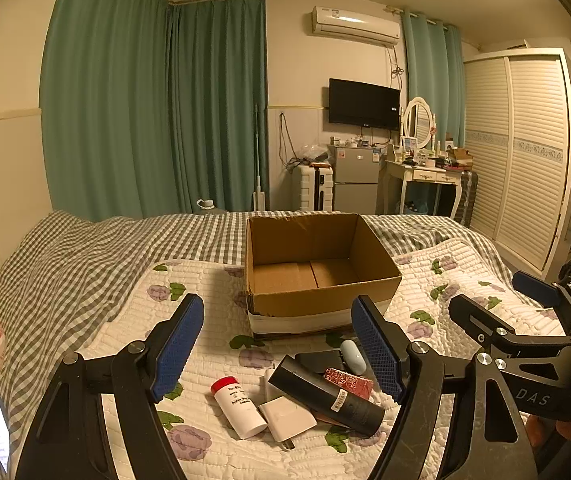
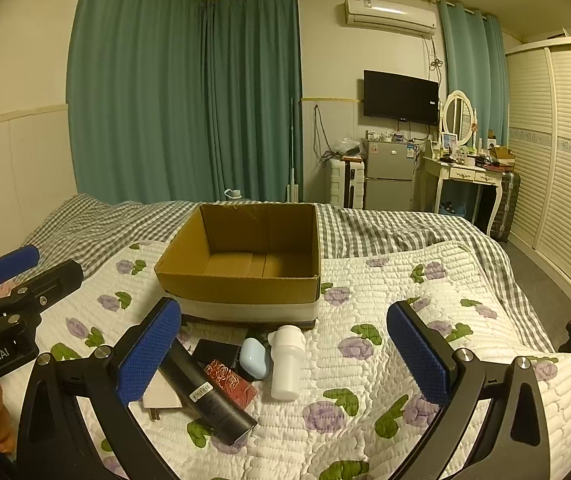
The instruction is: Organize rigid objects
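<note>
Both grippers, left (image 1: 277, 350) and right (image 2: 283, 354), jaws wide and empty above small items piled just before the empty box (image 2: 241, 280); black tube (image 2: 205, 390), seemingly atop others, liable to roll if nudged.

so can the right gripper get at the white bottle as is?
Probably yes. The right gripper is open, the white bottle lies between its fingers on the quilt, nothing on top; only the light blue case sits close beside it.

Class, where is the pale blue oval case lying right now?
The pale blue oval case lies on the floral quilt before the cardboard box, between the red patterned box and white bottle.
</note>
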A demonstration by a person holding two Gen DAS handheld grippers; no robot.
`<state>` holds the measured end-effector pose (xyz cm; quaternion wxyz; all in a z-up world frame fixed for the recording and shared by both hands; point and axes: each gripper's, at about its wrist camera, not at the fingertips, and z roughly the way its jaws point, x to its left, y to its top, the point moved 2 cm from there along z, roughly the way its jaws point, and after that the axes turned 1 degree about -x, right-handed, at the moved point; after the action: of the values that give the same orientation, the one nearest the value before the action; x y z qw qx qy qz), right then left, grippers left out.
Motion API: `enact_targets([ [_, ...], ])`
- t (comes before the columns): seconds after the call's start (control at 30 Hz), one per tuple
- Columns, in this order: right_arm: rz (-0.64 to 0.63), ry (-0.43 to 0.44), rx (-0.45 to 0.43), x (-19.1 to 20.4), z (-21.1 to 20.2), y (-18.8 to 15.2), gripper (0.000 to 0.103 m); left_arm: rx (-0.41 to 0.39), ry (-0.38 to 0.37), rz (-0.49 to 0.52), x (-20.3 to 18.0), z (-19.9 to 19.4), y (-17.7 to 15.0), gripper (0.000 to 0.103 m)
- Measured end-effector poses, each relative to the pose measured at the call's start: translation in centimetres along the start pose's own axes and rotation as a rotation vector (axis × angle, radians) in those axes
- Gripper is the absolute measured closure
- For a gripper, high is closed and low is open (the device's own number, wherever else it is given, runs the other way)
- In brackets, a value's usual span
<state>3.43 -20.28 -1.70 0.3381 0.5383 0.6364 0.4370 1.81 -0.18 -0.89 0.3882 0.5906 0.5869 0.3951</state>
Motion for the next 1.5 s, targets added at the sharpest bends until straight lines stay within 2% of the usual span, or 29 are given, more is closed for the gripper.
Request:
enact_targets([
  [0.63, -0.001, 0.003, 0.009, 0.0, 0.2, 0.0, 0.000, 0.009, 0.007, -0.005, 1.4, 0.5, -0.2, 0.024],
  [1.5, 0.002, 0.005, 0.021, 0.0, 0.5, -0.2, 0.000, 0.012, 0.009, -0.002, 1.3, 0.6, -0.3, 0.024],
])
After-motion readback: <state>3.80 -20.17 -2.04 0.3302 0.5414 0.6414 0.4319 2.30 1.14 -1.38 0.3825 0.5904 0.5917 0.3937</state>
